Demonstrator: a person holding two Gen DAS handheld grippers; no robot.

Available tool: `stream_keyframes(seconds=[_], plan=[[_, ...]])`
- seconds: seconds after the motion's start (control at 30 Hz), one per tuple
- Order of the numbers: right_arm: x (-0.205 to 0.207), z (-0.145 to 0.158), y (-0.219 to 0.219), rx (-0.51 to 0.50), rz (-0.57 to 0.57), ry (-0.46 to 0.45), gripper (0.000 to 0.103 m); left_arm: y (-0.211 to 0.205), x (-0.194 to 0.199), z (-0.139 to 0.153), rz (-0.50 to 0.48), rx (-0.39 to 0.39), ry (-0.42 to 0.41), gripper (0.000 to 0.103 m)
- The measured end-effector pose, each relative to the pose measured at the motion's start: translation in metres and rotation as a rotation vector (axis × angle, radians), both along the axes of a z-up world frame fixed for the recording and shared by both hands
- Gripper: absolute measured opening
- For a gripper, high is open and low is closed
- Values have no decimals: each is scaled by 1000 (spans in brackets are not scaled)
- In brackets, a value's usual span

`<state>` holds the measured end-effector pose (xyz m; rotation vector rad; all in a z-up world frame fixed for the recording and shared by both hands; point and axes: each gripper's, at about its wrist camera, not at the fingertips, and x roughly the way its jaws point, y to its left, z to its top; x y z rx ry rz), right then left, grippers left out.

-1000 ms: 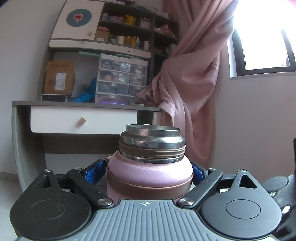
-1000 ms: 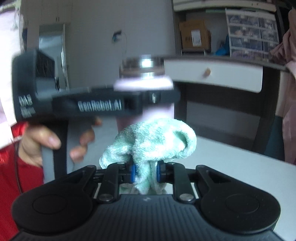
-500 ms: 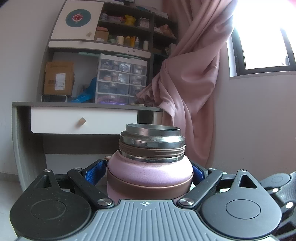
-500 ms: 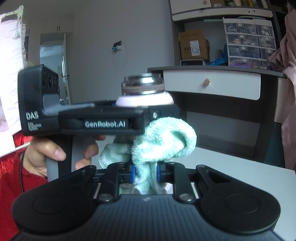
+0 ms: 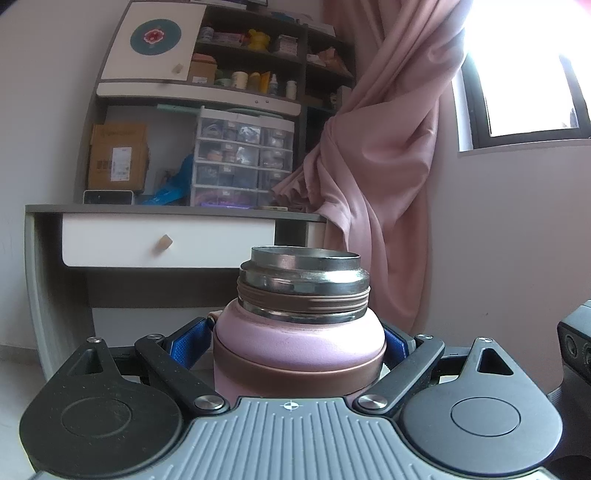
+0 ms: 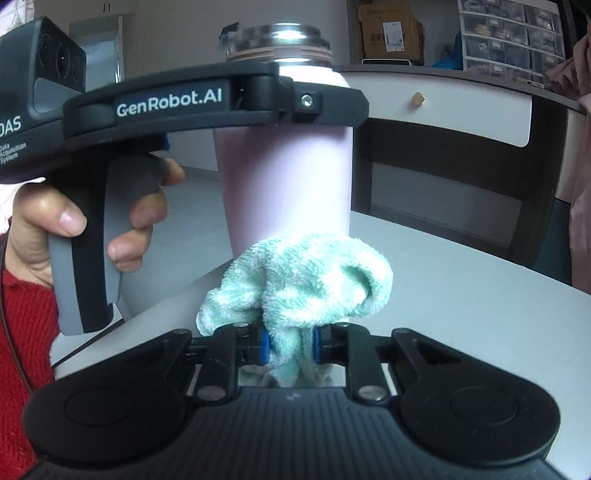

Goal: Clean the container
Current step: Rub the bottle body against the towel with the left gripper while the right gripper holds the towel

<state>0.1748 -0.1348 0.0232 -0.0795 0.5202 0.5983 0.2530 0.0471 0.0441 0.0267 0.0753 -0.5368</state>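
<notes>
A tall matte-pink steel flask [image 6: 284, 166] with a bare threaded metal neck stands upright on a smooth grey desk [image 6: 461, 295], clamped near its shoulder by the left gripper [image 5: 299, 343]. The right gripper [image 6: 288, 345] pinches a fluffy mint-green terry cloth [image 6: 306, 284] against the flask's base.

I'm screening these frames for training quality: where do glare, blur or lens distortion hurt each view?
Left wrist view: the window is blown out white; fisheye bends the desk edges; the pink flask is sharp. Right wrist view: evenly lit, a glint on the flask's steel rim, slightly soft; the green cloth is clear.
</notes>
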Motion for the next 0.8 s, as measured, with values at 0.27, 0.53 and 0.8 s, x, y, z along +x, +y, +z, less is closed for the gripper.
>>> stream_keyframes(seconds=[0.27, 0.53, 0.8], plan=[[2, -2, 2, -20, 3, 7, 21, 0, -2, 0, -1, -1, 0, 92], [0, 13, -9, 40, -8, -20, 21, 1, -1, -1, -2, 3, 6, 92], [-11, 41, -29, 166, -3, -129, 21, 1, 3, -4, -17, -4, 35, 86]])
